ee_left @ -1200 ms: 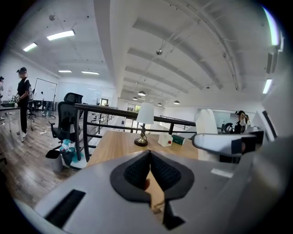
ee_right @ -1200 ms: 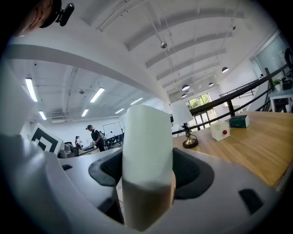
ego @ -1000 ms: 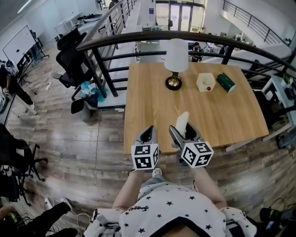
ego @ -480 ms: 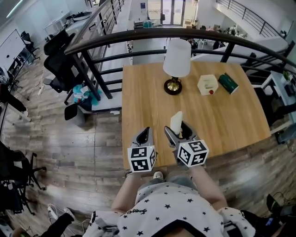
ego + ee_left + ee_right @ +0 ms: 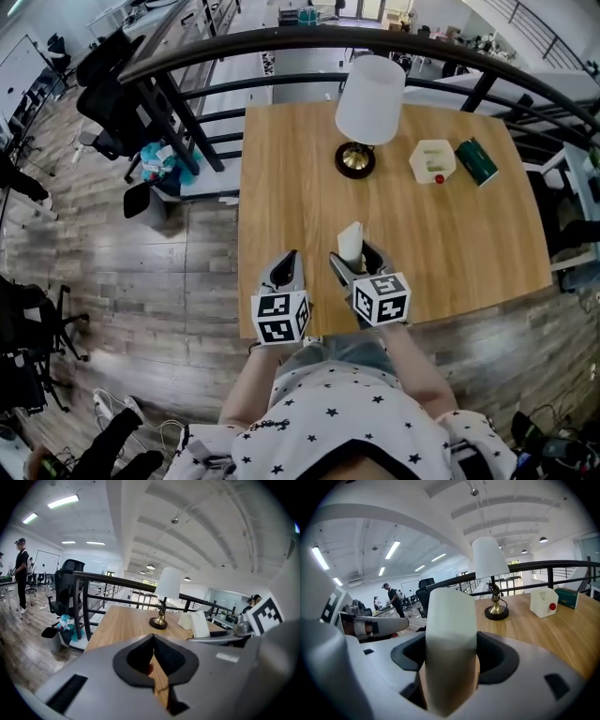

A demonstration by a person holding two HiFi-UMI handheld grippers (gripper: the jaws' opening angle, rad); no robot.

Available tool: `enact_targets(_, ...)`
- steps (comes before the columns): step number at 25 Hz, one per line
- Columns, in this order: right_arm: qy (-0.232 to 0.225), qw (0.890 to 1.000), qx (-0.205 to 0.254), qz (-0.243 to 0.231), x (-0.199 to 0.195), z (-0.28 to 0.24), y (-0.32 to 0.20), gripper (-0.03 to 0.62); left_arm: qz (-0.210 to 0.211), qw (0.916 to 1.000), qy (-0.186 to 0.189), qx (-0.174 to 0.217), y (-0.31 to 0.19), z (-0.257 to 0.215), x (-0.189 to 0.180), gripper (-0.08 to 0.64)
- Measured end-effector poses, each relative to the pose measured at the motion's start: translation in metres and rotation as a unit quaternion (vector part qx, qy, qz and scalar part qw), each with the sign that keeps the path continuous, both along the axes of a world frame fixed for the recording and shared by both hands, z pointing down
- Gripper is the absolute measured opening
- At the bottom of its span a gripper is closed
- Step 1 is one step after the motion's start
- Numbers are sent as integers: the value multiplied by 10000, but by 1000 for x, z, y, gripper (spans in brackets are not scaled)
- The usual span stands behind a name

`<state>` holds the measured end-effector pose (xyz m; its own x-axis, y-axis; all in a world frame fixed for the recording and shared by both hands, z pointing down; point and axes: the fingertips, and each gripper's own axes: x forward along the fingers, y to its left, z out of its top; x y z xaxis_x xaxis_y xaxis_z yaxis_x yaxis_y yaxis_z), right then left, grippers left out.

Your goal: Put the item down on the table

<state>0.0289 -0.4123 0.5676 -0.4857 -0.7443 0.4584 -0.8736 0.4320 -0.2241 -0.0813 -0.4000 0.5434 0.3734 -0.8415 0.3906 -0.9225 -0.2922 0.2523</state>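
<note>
A cream-white, tall rounded item [image 5: 351, 242] [image 5: 451, 634] stands upright between the jaws of my right gripper [image 5: 357, 261] [image 5: 452, 660], which is shut on it above the near part of the wooden table [image 5: 291, 187]. Its lower end is hidden by the jaws. My left gripper [image 5: 285, 270] [image 5: 153, 657] hovers just left of it over the table's near edge, jaws closed together with nothing between them.
A white-shaded lamp with a brass base [image 5: 359, 157] stands at the table's far middle. To its right sit a white box with a red dot [image 5: 432, 161] and a dark green box [image 5: 476, 161]. A black railing [image 5: 281, 42] runs behind the table; office chairs [image 5: 108, 66] stand far left.
Both grippers and the held item have moved forward over the table, away from its near edge. The grip on the item is unchanged.
</note>
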Motion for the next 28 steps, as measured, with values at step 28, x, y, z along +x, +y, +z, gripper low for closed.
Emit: enact_targets(28, 1894, 9626, -1646, -1023, -30, 140, -51, 301, -209, 9991, -26, -359, -38, 42, -3, 12)
